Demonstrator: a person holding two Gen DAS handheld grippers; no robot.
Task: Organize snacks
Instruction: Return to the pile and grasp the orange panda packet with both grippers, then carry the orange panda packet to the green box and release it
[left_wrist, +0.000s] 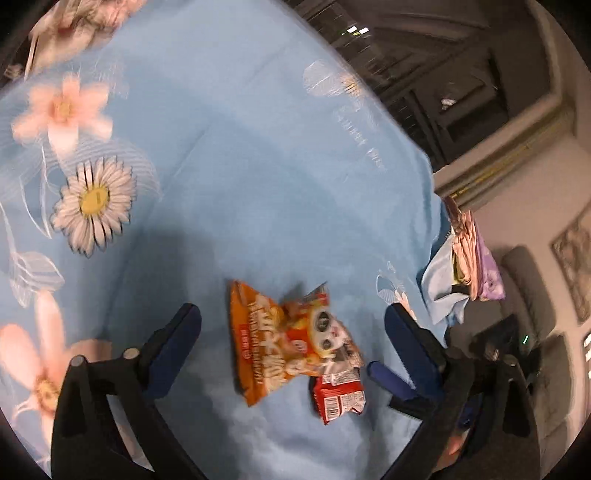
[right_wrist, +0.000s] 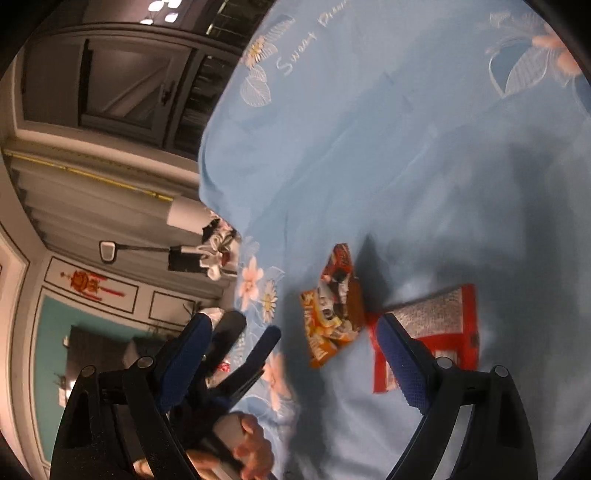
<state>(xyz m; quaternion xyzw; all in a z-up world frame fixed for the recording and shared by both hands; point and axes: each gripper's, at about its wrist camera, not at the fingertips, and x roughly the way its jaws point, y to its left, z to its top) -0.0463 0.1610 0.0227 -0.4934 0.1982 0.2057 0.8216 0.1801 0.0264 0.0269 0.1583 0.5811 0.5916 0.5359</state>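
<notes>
An orange snack packet (left_wrist: 266, 339) lies on the light blue flowered sheet (left_wrist: 258, 166), partly over a small red packet (left_wrist: 338, 400). My left gripper (left_wrist: 291, 317) is open and empty, its fingers on either side of the two packets, just above them. In the right wrist view the orange packet (right_wrist: 323, 332) and the small red packet (right_wrist: 340, 260) lie ahead of my open, empty right gripper (right_wrist: 295, 325). A larger red packet (right_wrist: 443, 325) lies flat by its right finger (right_wrist: 402, 362). The other gripper shows at the lower left of that view.
The sheet's edge (left_wrist: 424, 155) drops off at the right in the left wrist view, where folded pink and purple cloth (left_wrist: 476, 258) lies. A dark window and grey room walls lie beyond. A hand (right_wrist: 251, 443) shows at the bottom of the right wrist view.
</notes>
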